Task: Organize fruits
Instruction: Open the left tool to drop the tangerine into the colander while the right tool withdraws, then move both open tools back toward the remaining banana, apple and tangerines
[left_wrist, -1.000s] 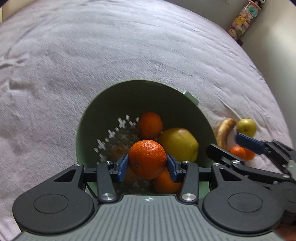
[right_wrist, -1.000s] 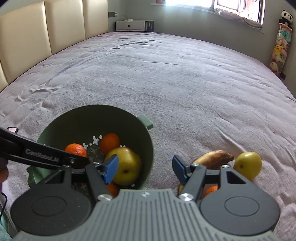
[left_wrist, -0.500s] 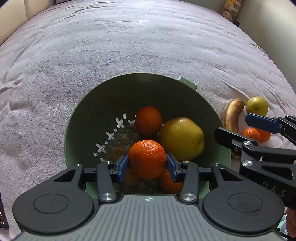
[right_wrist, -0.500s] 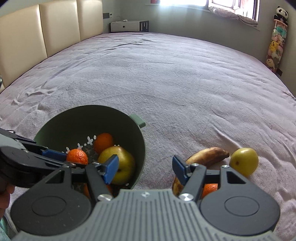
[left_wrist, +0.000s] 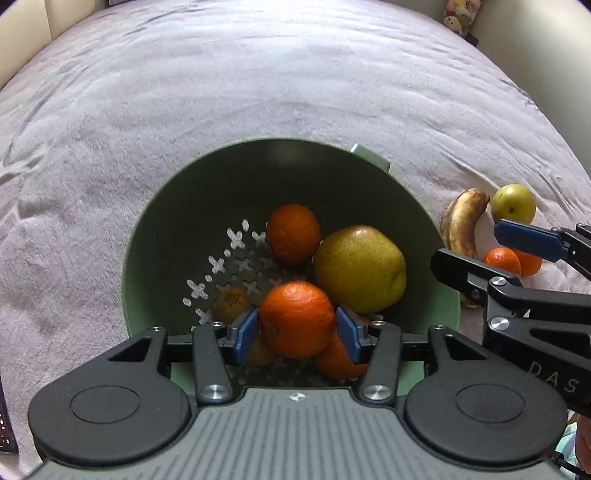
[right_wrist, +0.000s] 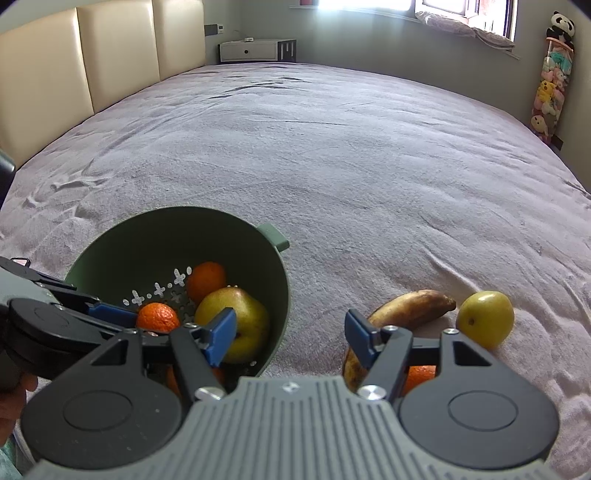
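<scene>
While the left tool (left_wrist: 297, 329) is clamping a round orange mandarin (left_wrist: 297, 319) between its blue pads above the green perforated plastic colander (left_wrist: 177, 236) on the mauve-covered bed (left_wrist: 258, 81), a large yellow-green pear (left_wrist: 360, 267) is lying inside. Further right, the right tool (right_wrist: 290, 338) is hanging wide open, gripping nothing, beside a browned banana (right_wrist: 410, 304) and a small yellow-green apple (right_wrist: 485, 319).

The left gripper (left_wrist: 297, 328) reaches forward, its blue-padded fingers (left_wrist: 244, 330) clamped on something round between them. To its right, the right gripper (right_wrist: 290, 336) hangs with jaws spread wide.
</scene>
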